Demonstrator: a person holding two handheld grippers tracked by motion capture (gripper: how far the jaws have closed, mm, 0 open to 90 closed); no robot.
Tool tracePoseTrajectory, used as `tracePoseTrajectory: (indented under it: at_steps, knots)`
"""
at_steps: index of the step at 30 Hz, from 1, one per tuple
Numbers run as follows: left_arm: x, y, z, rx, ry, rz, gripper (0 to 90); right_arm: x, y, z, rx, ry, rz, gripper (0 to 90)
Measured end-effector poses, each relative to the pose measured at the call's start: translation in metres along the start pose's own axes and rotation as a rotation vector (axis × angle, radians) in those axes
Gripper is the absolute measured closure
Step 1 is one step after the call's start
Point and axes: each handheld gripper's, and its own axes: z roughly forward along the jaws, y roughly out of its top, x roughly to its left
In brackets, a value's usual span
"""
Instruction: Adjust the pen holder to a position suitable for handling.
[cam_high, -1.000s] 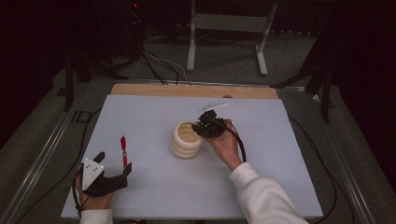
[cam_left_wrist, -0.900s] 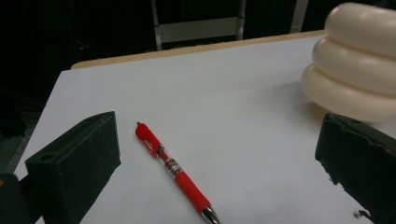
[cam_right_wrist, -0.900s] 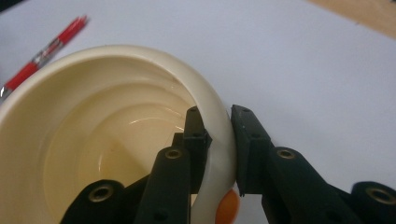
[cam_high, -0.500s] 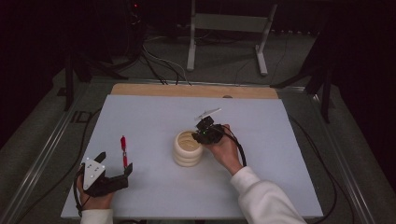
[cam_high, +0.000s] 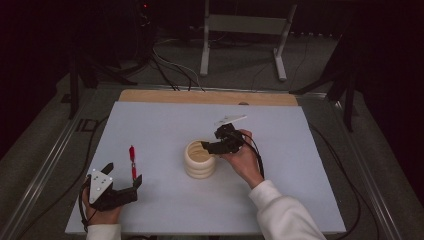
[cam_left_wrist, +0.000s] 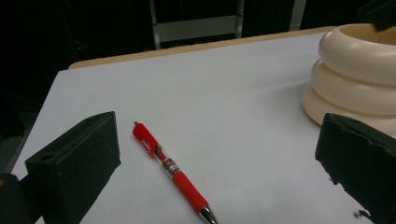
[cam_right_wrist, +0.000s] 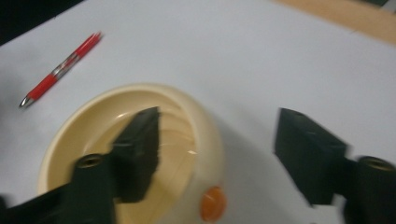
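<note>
A cream ribbed cup (cam_high: 200, 160) stands mid-table on the white mat. My right gripper (cam_high: 216, 145) is open at its right rim. In the right gripper view one jaw is inside the cup (cam_right_wrist: 84, 135) and the other outside, astride the wall without pinching it, so my right gripper (cam_right_wrist: 219, 140) holds nothing. A red pen (cam_high: 132, 161) lies at the front left, tip toward me. My left gripper (cam_high: 122, 174) rests open just short of it. In the left gripper view the pen (cam_left_wrist: 170, 170) lies between the wide jaws of my left gripper (cam_left_wrist: 219, 135), with the cup (cam_left_wrist: 355, 74) at the right.
The white mat (cam_high: 300, 150) covers the table, with a wooden strip (cam_high: 200, 97) along its far edge. A metal stand (cam_high: 240, 40) and cables lie on the floor beyond. An orange dot (cam_right_wrist: 212, 203) shows on the cup's outer wall.
The cup and my right gripper have shifted toward me together, mostly in the first half second. The left gripper and the pen have stayed put.
</note>
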Motion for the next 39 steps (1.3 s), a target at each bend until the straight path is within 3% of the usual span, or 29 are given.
tracePoseTrajectory:
  at_steps: [3, 6, 14, 19, 20, 23, 27, 32, 36, 39]
  knots:
    - [0.0, 0.0, 0.0, -0.001, -0.002, -0.003, 0.5, -0.004, -0.004, -0.015, -0.066, -0.049, -0.002, 21.3]
    - [0.0, 0.0, 0.0, 0.0, -0.002, -0.003, 0.5, -0.01, -0.01, -0.028, -0.113, -0.067, -0.006, 16.4]
    - [0.0, 0.0, 0.0, 0.002, 0.001, -0.002, 0.5, -0.024, -0.038, -0.058, -0.135, -0.169, -0.051, 1.4]
    - [0.0, 0.0, 0.0, 0.004, 0.005, -0.002, 0.5, -0.029, -0.056, -0.075, -0.164, -0.211, -0.045, 0.0]
    - [0.0, 0.0, 0.0, 0.005, 0.006, -0.002, 0.5, -0.032, -0.07, -0.085, -0.182, -0.227, -0.033, 0.0]
    - [0.0, 0.0, 0.0, 0.006, 0.008, -0.001, 0.5, -0.034, -0.078, -0.09, -0.193, -0.227, -0.029, 0.0]
    - [0.0, 0.0, 0.0, 0.006, 0.011, -0.003, 0.5, -0.036, -0.105, -0.108, -0.247, -0.248, -0.016, 0.0]
    - [0.0, -0.001, 0.0, 0.007, 0.012, -0.003, 0.5, -0.044, -0.134, -0.121, -0.304, -0.247, 0.037, 0.0]
    - [0.001, -0.001, -0.001, 0.008, 0.015, -0.005, 0.5, -0.047, -0.156, -0.124, -0.301, -0.257, 0.071, 0.0]
    - [0.001, 0.0, -0.001, 0.007, 0.016, -0.006, 0.5, -0.049, -0.171, -0.13, -0.334, -0.253, 0.1, 0.0]
